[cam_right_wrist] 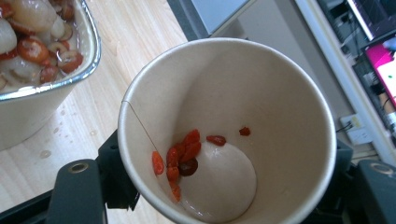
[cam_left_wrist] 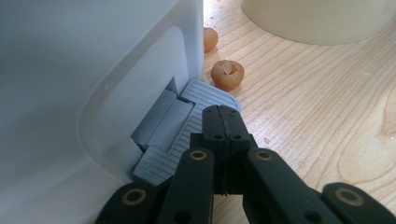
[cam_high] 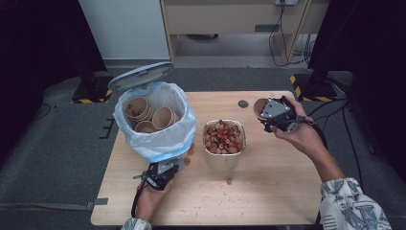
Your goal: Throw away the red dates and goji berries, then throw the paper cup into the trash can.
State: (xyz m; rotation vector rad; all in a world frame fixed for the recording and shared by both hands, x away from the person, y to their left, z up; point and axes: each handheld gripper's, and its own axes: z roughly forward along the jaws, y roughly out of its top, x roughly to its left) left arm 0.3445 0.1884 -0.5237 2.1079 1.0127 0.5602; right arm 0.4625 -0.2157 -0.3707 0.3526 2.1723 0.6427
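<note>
A white pedal bin [cam_high: 155, 139] lined with a pale blue bag stands at the table's left, its lid [cam_high: 140, 75] raised. Several used paper cups [cam_high: 163, 117] lie inside. My left gripper [cam_high: 163, 175] is at the bin's foot, jaws shut, and its tips [cam_left_wrist: 223, 114] rest on the grey ribbed pedal [cam_left_wrist: 187, 126]. My right gripper [cam_high: 275, 115] is shut on a paper cup [cam_right_wrist: 233, 126] at the table's far right, held tilted. The cup holds a few red berries [cam_right_wrist: 184, 151] and a little liquid. One black finger [cam_right_wrist: 77, 191] shows beside the cup.
A foil tray [cam_high: 224, 160] full of mixed fruit and red berries sits mid-table, also seen as tray [cam_right_wrist: 84, 70] close to the cup. Two brown fruits [cam_left_wrist: 227, 74] lie beside the bin, another [cam_high: 229, 180] in front of the tray. Crumbs dot the table's near half.
</note>
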